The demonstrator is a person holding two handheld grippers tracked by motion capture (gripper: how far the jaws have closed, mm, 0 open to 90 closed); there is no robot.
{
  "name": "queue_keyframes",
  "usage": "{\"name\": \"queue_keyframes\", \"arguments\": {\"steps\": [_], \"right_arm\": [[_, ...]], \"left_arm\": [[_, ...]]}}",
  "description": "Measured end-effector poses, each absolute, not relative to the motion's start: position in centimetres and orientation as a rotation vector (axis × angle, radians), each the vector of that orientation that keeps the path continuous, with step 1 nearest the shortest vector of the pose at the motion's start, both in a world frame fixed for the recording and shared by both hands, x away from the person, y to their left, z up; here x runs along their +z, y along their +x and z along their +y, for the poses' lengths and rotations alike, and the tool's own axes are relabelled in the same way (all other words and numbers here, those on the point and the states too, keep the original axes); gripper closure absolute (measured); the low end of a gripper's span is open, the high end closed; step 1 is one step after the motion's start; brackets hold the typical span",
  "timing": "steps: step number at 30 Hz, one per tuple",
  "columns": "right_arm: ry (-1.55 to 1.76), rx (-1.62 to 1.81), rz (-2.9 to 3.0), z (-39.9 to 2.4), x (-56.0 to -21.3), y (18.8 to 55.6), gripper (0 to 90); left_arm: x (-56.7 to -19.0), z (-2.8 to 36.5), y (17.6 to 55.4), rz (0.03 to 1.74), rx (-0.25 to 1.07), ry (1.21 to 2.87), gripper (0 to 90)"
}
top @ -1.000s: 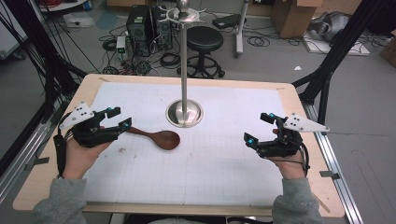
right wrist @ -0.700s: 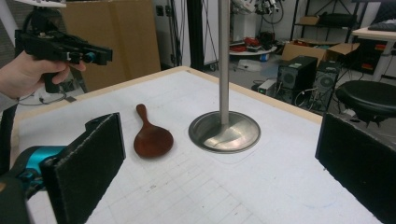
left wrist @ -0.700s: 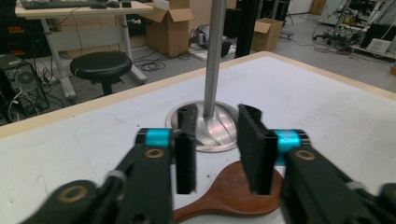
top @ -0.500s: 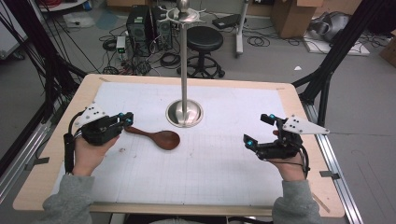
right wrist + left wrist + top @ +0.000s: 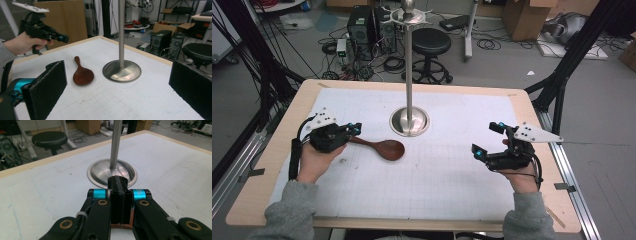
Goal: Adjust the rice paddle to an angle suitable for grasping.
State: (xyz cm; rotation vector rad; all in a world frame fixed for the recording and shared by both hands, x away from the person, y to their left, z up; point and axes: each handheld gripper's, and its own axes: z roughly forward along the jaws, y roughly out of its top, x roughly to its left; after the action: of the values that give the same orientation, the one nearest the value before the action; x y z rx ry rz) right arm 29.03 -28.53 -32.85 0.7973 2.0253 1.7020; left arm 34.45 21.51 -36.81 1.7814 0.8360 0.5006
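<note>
A dark brown wooden spoon lies flat on the white mat, bowl toward the stand; the right gripper view shows it too. My left gripper hovers just over the tip of the spoon's handle. Its jaws have just been closing and now meet with nothing between them. In the right gripper view the left gripper hangs clear above the table, apart from the spoon. My right gripper rests at the right side of the mat, its wide-apart pads empty.
A metal stand with a round base and a tall pole rises from the middle of the mat, just beyond the spoon's bowl. The wooden table edge frames the mat. A stool, computers and cables lie on the floor beyond.
The left gripper has shifted right toward the spoon's handle and its jaws have gone from apart to shut. The spoon and the right gripper have stayed put.
</note>
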Motion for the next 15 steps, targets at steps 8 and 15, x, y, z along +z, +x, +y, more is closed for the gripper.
{"name": "queue_keyframes", "arguments": {"steps": [8, 15], "right_arm": [[0.790, 1.707, 2.036, -28.5, -32.9, 29.2, 0.1], [0.800, 1.705, 2.043, -28.5, -33.0, 29.3, 0.1]], "left_arm": [[-38.0, 21.0, 36.0, 0.886, 0.474, 1.799, 89.4], [-38.7, 19.0, 37.1, 0.904, 0.448, 1.827, 89.4]]}}
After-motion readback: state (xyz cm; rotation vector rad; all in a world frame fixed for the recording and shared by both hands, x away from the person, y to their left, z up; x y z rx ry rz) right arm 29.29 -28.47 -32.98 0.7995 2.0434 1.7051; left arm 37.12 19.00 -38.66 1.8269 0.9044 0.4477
